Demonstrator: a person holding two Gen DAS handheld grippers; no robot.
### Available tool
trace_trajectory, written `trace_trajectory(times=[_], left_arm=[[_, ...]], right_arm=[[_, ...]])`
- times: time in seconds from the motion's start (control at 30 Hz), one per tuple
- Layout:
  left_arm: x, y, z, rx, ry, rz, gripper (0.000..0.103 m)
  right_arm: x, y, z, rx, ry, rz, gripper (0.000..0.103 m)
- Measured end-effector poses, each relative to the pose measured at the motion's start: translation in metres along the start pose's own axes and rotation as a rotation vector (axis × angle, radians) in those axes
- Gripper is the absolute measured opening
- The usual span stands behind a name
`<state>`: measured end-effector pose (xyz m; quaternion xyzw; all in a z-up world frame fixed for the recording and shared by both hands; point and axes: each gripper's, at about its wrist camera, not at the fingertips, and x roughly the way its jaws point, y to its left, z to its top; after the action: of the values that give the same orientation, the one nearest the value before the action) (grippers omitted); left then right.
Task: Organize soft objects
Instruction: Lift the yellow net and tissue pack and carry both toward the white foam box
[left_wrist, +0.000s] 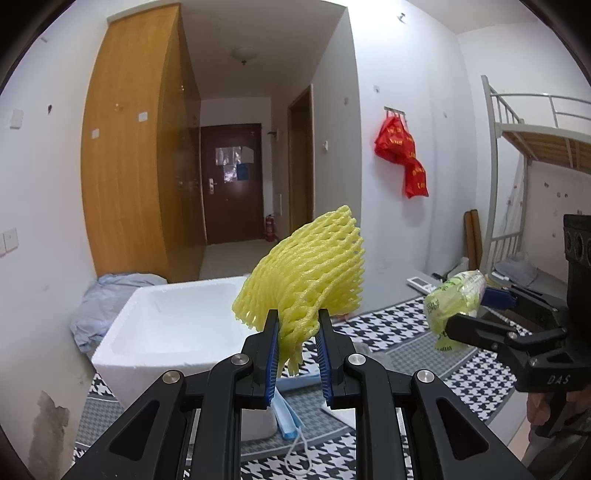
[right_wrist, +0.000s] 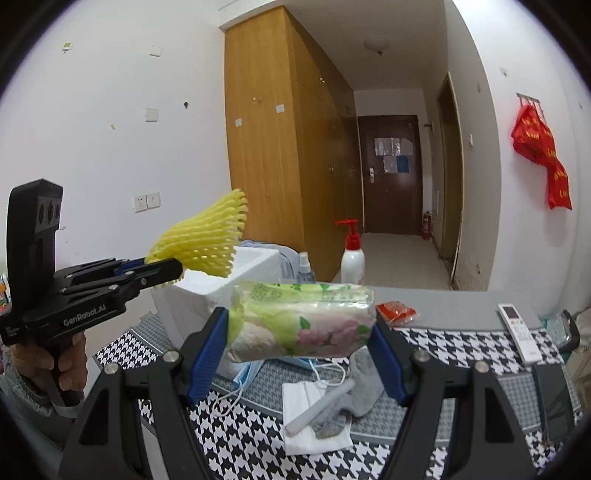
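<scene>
The left hand-held gripper (left_wrist: 297, 334) pinches the yellow foam net (left_wrist: 310, 280) up in the air. The right hand-held gripper (right_wrist: 301, 332) squeezes the tissue pack (right_wrist: 301, 319) by its ends. Both hang above the table (right_wrist: 461, 343), probably going into the white foam box (left_wrist: 177, 317) at its left edge.

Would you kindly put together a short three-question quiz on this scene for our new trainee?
1. True or false: the left gripper is shut on the yellow foam net.
2. Multiple choice: what do the right gripper fingers hold? A) a grey sock B) a tissue pack C) a spray bottle
3. Short answer: which lies farther to the right on the houndstooth cloth in the right wrist view, the remote control or the white foam box?

Key
1. True; its pads pinch the net's lower end.
2. B, the tissue pack, gripped end to end.
3. The remote control.
</scene>
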<state>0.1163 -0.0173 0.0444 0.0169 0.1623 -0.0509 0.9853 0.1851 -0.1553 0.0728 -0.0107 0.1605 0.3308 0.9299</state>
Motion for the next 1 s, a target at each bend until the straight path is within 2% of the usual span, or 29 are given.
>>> trace_trajectory(times=[0.53,0.87,1.0], left_arm=[[0.009,0.034,0.018,-0.033,-0.010,0.071,0.020],[0.014,0.061,0.017,-0.063,0.022,0.171,0.020],[0.018,0.069,0.017,-0.072,0.045,0.188,0.020]], right_arm=[[0.019,0.014,0.024,-0.010,-0.015,0.024,0.077],[0.040,0.031,0.033,-0.027,-0.002,0.064,0.077],[0.050,0.037,0.035,-0.031,0.013,0.091,0.077]])
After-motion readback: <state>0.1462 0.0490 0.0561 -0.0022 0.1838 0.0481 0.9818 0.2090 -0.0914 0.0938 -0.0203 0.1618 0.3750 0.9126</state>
